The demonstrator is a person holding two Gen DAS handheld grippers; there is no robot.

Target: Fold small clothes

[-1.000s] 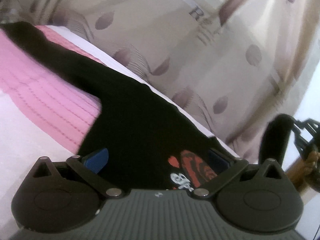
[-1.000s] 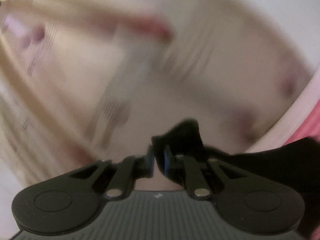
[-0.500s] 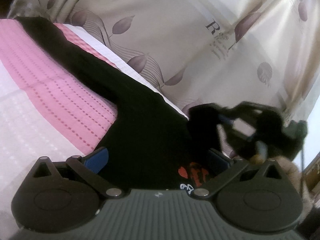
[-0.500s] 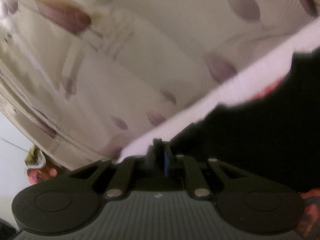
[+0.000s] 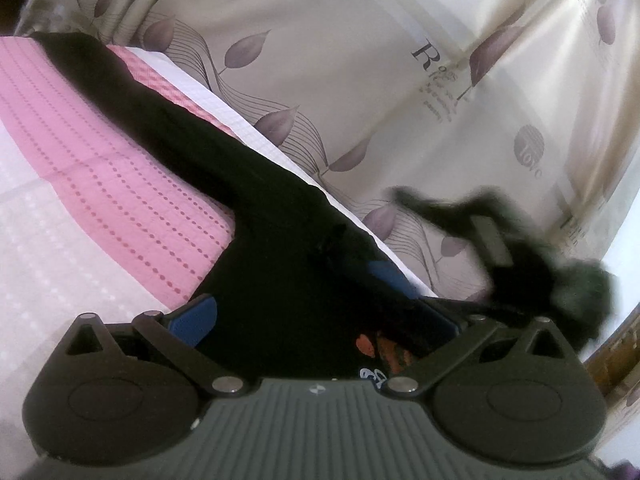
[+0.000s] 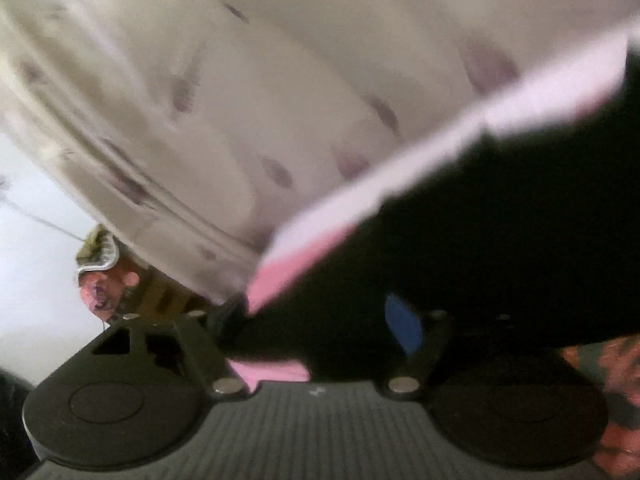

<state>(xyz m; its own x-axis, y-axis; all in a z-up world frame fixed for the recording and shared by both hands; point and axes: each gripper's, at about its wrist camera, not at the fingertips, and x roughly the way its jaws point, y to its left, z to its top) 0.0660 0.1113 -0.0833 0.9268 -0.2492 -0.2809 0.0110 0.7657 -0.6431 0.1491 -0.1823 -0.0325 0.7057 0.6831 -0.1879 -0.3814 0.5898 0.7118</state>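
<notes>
We are spreading the right gripper (image 6: 320,320) off the shirt (image 5: 280,280) lying on the bed (image 5: 100,200), left gripper (image 5: 316,316) wide, risking a snagged, undone fold.

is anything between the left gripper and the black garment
Nothing visible. The black garment lies on the pink bedcover directly between the open fingers of the left gripper, with no other object in the way.
</notes>
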